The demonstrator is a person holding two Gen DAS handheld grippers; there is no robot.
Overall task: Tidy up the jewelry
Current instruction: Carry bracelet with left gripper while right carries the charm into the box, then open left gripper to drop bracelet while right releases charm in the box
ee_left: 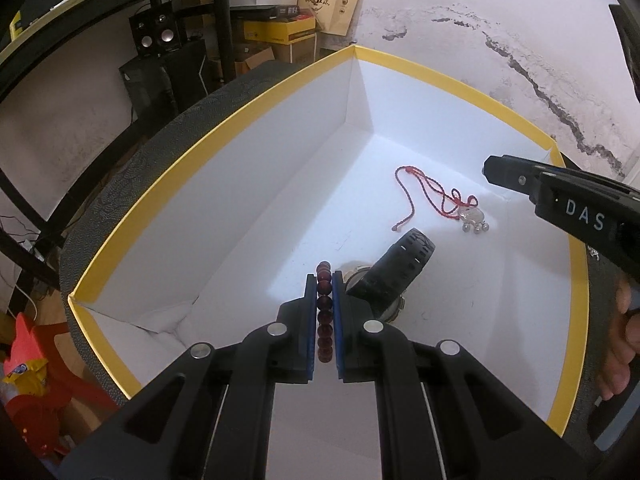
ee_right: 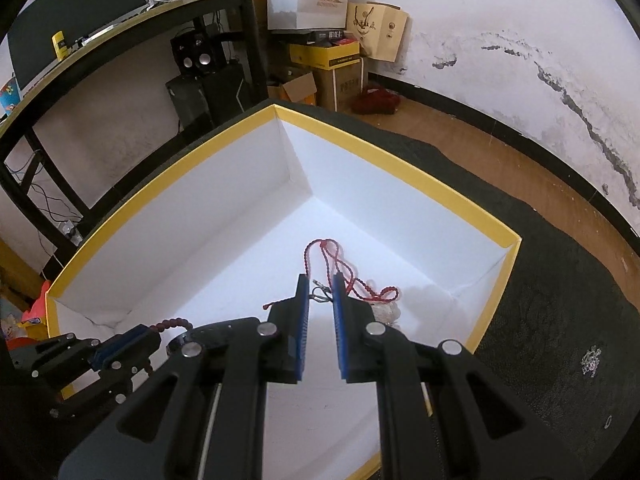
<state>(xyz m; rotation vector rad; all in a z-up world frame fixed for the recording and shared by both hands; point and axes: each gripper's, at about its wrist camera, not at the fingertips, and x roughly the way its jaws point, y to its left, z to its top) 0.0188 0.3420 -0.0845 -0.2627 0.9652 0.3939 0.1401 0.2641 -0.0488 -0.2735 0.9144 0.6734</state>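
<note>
A white box with a yellow rim (ee_left: 224, 128) (ee_right: 168, 176) lies open on a dark mat. My left gripper (ee_left: 324, 280) is shut on a dark red bead bracelet (ee_left: 324, 312) and holds it inside the box; it also shows in the right wrist view (ee_right: 128, 344) with the beads (ee_right: 172, 324). A black watch (ee_left: 400, 268) lies just right of it. A red cord necklace with a silver pendant (ee_left: 468, 216) (ee_right: 332, 256) lies on the box floor. My right gripper (ee_right: 320, 280) hangs over the necklace, jaws slightly apart, with a small dark metal piece (ee_right: 320, 294) between the tips.
A silver jewelry piece (ee_right: 592, 360) lies on the dark mat (ee_right: 540, 288) right of the box. A black desk, speakers (ee_left: 156, 36) and cardboard boxes and bags (ee_right: 340, 52) stand behind. The cracked wall is at the right.
</note>
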